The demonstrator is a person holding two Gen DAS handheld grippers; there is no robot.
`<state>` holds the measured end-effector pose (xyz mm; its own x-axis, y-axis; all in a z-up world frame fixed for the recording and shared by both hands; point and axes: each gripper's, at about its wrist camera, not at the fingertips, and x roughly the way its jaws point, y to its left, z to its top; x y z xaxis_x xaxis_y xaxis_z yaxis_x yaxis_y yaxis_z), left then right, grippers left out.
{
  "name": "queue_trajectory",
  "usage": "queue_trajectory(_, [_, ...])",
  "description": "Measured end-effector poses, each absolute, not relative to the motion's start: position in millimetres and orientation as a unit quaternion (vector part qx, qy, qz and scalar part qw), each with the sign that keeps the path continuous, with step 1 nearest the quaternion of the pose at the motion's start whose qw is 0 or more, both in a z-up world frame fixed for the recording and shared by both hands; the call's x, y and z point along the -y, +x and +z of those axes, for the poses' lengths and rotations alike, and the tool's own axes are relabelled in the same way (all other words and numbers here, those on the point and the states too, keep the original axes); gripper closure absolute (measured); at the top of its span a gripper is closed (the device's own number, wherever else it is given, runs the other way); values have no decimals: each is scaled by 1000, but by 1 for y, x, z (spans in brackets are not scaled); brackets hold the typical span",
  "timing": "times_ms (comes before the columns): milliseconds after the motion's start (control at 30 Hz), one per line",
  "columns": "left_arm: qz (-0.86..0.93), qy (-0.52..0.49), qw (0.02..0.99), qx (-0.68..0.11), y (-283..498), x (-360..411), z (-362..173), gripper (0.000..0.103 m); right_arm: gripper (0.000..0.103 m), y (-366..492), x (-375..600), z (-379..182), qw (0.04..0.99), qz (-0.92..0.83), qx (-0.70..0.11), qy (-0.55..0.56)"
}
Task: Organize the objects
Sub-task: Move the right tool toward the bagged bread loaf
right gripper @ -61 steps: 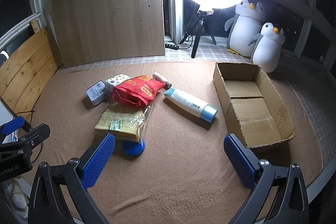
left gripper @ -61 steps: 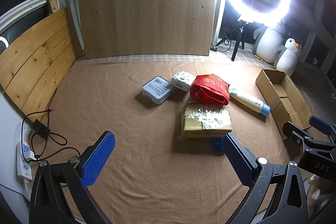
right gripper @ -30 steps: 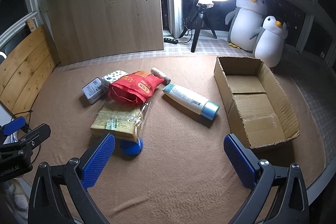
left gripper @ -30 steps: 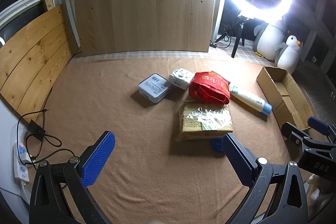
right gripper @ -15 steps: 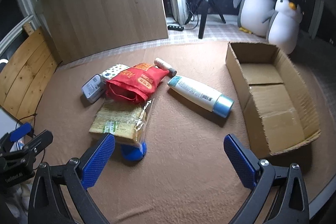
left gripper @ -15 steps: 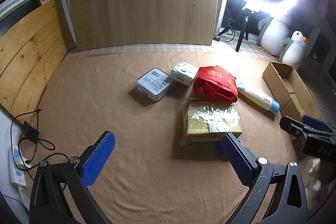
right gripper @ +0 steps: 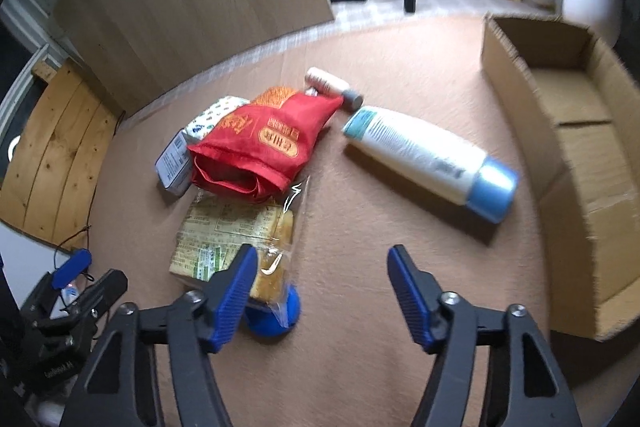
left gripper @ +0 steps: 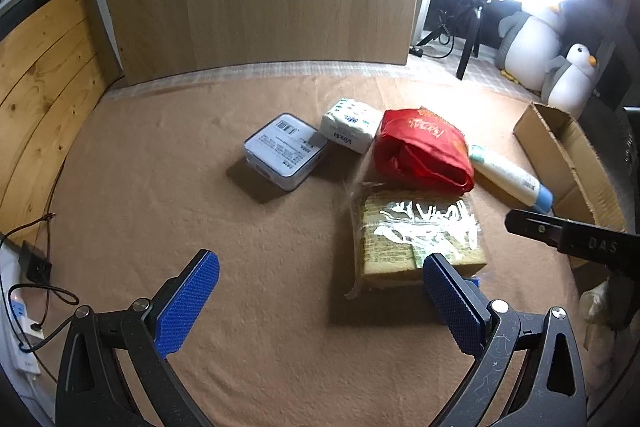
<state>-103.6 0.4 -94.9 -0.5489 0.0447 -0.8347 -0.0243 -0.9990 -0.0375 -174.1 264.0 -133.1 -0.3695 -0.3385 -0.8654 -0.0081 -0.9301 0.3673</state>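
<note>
From the left wrist, the left tool (left gripper: 320, 291) hangs with its fingers wide apart and nothing between them above the brown felt-covered floor (left gripper: 160, 163); ahead lie a white tin (left gripper: 285, 150), a tissue pack (left gripper: 350, 125) touching it, a red bag (left gripper: 424, 151) and a wrapped bread loaf (left gripper: 418, 235) just in front of the bag, with a white bottle (left gripper: 510, 179) beyond and the cardboard box (left gripper: 576, 163) at the far right. This tool looks idle and is best kept back so it does not cross the other arm's path. From the right wrist, the right tool (right gripper: 322, 273) is partly apart and empty, low over the felt between the loaf (right gripper: 232, 231) and the bottle (right gripper: 428, 157), with a blue cap-like disc (right gripper: 276, 311) peeking from under the loaf's near end. The bottle, lying flat just beside the open, empty-looking box (right gripper: 568, 131), seems the likely pick: approach square across its body near the middle, since a round smooth side may roll or slip, then lift clear of the box wall before lowering in.
</note>
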Motion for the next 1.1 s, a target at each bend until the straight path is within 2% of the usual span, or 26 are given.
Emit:
queue_trajectory(433, [878,-477,-14,33,-96,42,-101,0,48,-219,-241,-167,128,-775,192,588])
queue_trajectory(533, [877,-478,-22,41,-93,55,-103,0,49,-226,-232,-168,137,-774,182,591])
queue_trajectory(600, [876,-480,-27,44,-90,63,-104,0,56,-230,-221,-168,151,-770,180,594])
queue_trajectory(1100, [873,-480,-45,72,-75,111,-110,0,57,-204,-127,-161,243,-764,81,592])
